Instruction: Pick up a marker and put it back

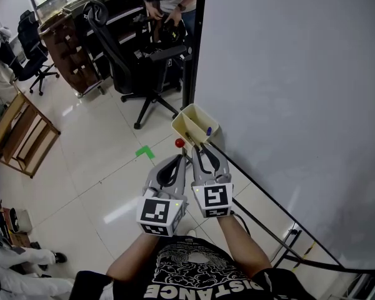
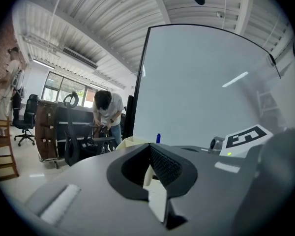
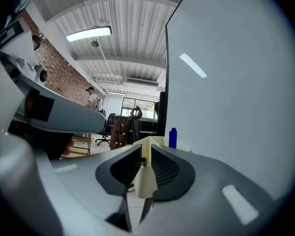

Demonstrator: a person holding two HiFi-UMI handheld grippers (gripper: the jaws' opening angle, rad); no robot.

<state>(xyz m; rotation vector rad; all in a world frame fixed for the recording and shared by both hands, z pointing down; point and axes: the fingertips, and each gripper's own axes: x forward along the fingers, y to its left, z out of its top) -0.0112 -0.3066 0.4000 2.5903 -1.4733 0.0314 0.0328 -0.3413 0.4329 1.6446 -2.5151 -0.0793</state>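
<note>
Together, left gripper [image 1: 179, 159] closed and empty, right gripper [image 1: 199, 148] barely parted (nothing gripped), near cream tray [image 1: 197, 122]

The left gripper [image 1: 179, 157] and the right gripper [image 1: 197, 147] are pale grey shells with black ribbed pads [image 3: 165, 169]. Each carries a white cube [image 1: 161, 215] printed with black square markers and a small green light. The person wears a black T-shirt [image 1: 194, 272] with white print.

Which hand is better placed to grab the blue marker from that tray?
Right. The right gripper points at the blue marker in the tray, jaws slightly apart; the left gripper is shut and further off.
</note>
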